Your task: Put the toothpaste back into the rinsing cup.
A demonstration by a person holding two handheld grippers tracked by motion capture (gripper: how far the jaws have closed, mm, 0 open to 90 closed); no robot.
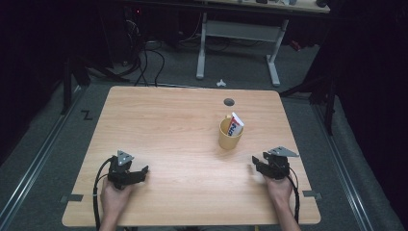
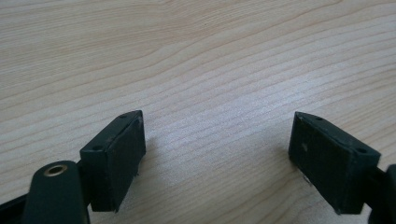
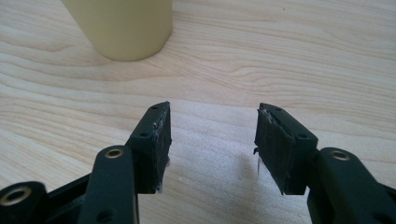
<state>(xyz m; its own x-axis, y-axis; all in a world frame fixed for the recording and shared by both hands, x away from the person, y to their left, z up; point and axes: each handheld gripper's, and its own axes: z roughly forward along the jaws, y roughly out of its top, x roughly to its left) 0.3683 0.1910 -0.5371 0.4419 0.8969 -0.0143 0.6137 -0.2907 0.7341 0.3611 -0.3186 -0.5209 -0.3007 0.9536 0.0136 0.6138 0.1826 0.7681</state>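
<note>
Left gripper [image 1: 140, 172] jaws wide apart, empty, low over table [image 1: 168, 125]. Right gripper [image 1: 255, 163] jaws apart, empty, near yellow cup [image 1: 230, 136] holding tube [image 1: 235, 124]

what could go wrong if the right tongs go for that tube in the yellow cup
1. The tube leans on the rim of the yellow cup; pulling at an angle could tip the cup.
2. The open right tongs sit low beside the cup and might knock its wall.
3. The cup stands near the table's cable hole.
</note>
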